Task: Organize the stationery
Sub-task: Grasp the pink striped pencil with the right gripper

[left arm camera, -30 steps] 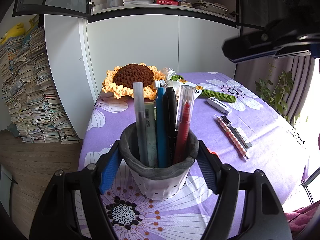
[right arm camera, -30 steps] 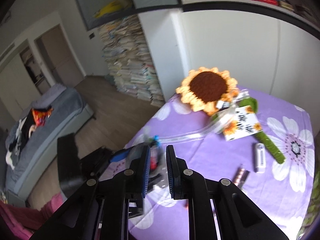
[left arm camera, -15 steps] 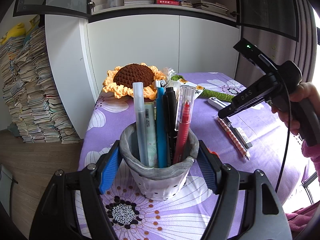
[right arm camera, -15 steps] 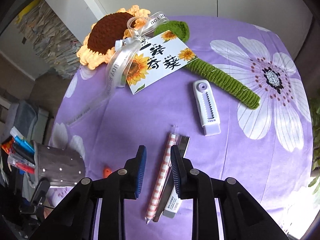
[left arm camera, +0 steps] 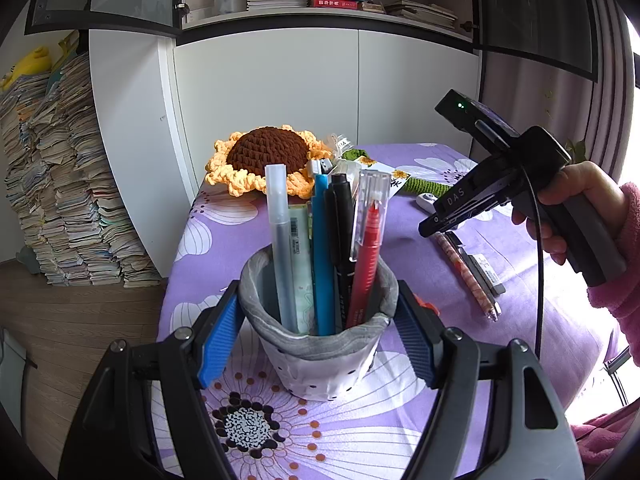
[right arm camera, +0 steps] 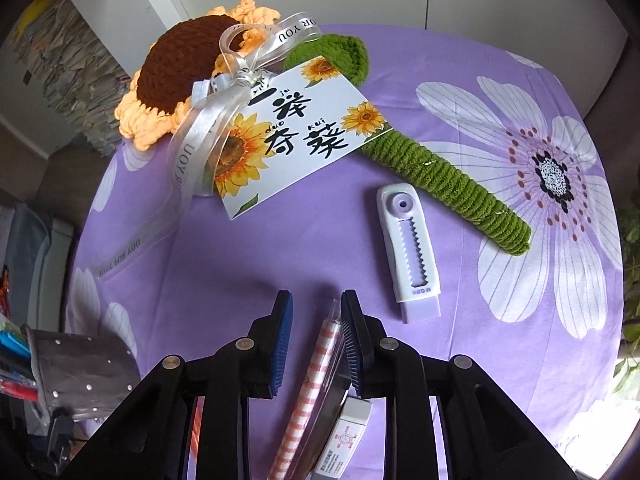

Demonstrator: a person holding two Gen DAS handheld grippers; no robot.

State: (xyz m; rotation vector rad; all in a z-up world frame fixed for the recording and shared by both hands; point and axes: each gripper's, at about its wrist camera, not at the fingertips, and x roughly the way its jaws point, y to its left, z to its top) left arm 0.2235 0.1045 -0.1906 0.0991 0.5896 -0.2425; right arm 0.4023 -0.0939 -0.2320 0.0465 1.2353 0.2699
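A grey dotted pen cup (left arm camera: 320,360) stands on the purple flowered tablecloth (left arm camera: 400,432) with several pens (left arm camera: 324,248) upright in it. My left gripper (left arm camera: 318,312) is shut on the cup, a blue pad against each side. Right of the cup lie a pink checked pen (right arm camera: 316,376), a dark flat item and a white eraser (right arm camera: 344,436). My right gripper (right arm camera: 316,300) points steeply down over them, open. The checked pen's far end lies between the jaws, close to the right pad, with no pad pressing it. The left wrist view shows this gripper (left arm camera: 426,230) in a hand with a pink sleeve.
A white and lilac sliding tool (right arm camera: 412,256) lies just beyond the right gripper. Behind it are a crocheted sunflower (right arm camera: 180,68) with a green stem (right arm camera: 448,188), a ribbon and a printed card (right arm camera: 296,136). A small orange object (left arm camera: 428,308) sits beside the cup. White cabinets stand behind the table.
The right gripper swung down from above the cup to just over the checked pen, and its jaws stand a little wider. The left gripper and cup have not moved.
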